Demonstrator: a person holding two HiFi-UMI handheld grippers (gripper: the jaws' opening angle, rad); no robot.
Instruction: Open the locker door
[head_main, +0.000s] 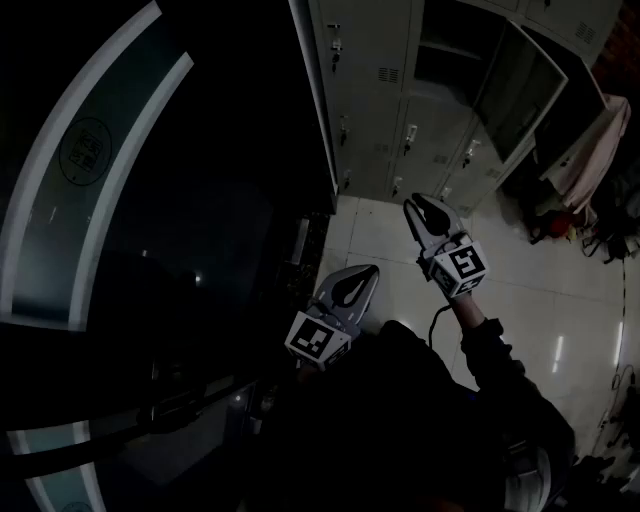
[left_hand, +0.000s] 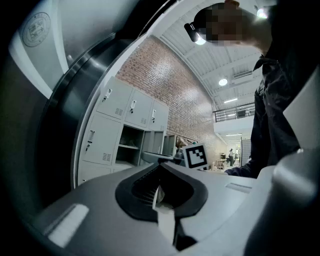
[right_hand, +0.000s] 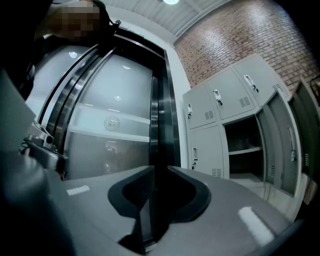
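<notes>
While one locker (head_main: 455, 45) stands open, left gripper (head_main: 370, 272) clenched empty, right gripper (head_main: 412, 205) slightly parted

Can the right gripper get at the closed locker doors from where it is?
Likely yes, once moved in: the right gripper hangs short of the closed locker doors, with only floor between and nothing blocking.

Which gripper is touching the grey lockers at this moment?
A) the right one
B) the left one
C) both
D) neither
D: in the head view the left gripper and the right gripper both hang over the floor tiles, clear of the lockers.
</notes>
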